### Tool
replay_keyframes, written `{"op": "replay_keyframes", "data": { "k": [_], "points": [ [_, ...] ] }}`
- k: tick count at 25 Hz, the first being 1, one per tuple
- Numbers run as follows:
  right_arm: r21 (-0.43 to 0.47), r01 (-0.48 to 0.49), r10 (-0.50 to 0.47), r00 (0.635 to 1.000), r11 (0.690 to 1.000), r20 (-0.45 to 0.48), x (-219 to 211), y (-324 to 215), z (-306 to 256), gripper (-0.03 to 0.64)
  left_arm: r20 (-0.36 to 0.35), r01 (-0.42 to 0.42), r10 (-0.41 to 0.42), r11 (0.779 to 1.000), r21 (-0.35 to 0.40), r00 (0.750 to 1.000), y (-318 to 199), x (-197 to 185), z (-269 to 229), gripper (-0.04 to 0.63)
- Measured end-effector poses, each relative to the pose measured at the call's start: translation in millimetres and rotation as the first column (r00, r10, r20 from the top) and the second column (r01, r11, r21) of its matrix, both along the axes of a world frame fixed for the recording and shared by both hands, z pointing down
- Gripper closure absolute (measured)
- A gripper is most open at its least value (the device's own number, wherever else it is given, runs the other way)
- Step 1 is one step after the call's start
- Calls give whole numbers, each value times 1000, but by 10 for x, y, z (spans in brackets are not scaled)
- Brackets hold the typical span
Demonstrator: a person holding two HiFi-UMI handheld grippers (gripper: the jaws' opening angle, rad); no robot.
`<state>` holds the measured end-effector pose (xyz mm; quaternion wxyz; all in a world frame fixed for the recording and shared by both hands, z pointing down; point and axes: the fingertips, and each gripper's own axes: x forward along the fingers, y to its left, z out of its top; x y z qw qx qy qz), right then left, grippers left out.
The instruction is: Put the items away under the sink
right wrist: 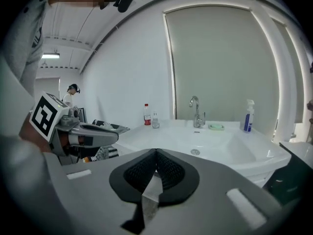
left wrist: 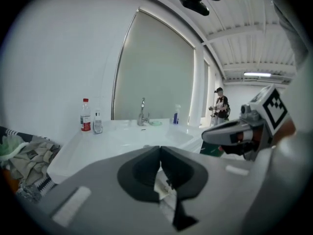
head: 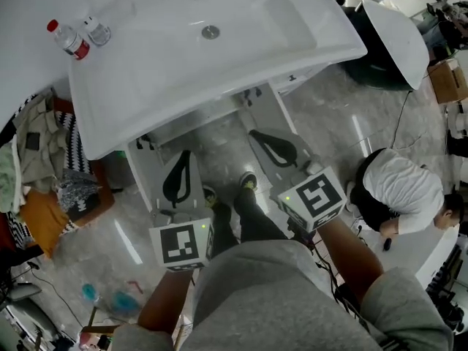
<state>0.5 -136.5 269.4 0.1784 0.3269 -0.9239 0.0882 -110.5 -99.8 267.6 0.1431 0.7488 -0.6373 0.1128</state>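
Note:
The white sink point(head: 183, 57) fills the top of the head view, with the cabinet point(head: 201, 119) beneath its front edge. On the rim stand a red-capped bottle point(head: 68, 39) and a small clear bottle point(head: 97, 30); a blue spray bottle point(right wrist: 249, 115) and a green soap dish point(right wrist: 215, 127) sit by the faucet point(right wrist: 196, 110). My left gripper point(head: 186, 154) and right gripper point(head: 254, 133) are held side by side in front of the sink, level with its rim. Both are shut, pads together with nothing between them point(left wrist: 160, 149) point(right wrist: 156, 151).
A pile of clothes point(head: 44, 167) lies left of the sink. A person in white point(head: 402, 189) crouches on the floor at the right, and another person point(left wrist: 221, 104) stands far off. A white basin point(head: 398, 39) leans at the upper right. Blue items point(head: 110, 298) lie on the floor at the lower left.

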Motion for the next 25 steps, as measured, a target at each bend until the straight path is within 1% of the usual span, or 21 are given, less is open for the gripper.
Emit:
{"op": "replay_keyframes", "data": {
  "k": [3, 5, 8, 10, 12, 17, 19, 22, 25],
  "points": [
    [-4, -50, 50, 999, 999, -19, 160, 43, -147, 618, -11, -38, 38, 999, 25, 999, 19, 11, -126, 583],
    [-22, -82, 81, 996, 996, -44, 235, 97, -207, 618, 3, -55, 55, 998, 31, 998, 53, 19, -156, 584],
    [-17, -111, 111, 994, 994, -16, 258, 150, -318, 618, 39, -98, 97, 995, 34, 995, 106, 60, -191, 584],
    [-25, -126, 127, 992, 992, 0, 260, 190, -337, 618, 46, -124, 123, 992, 26, 991, 150, 85, -199, 584],
    [-36, -133, 134, 991, 990, 4, 243, 239, -309, 618, 56, -134, 132, 991, 29, 990, 183, 83, -210, 583],
    [-29, -109, 109, 994, 994, -2, 211, 436, -265, 618, 51, -110, 108, 994, 24, 993, 322, 16, -207, 584],
    [-31, -104, 104, 995, 994, 4, 251, 494, -277, 618, 79, -102, 100, 994, 27, 992, 397, 25, -230, 583],
    [-26, -92, 92, 995, 995, 24, 345, 591, -309, 618, 115, -89, 84, 995, 36, 990, 529, 129, -279, 583],
    [-19, -73, 73, 996, 997, 46, 498, 752, -342, 618, 123, -67, 61, 997, 40, 990, 723, 312, -355, 583]
  ]
}}
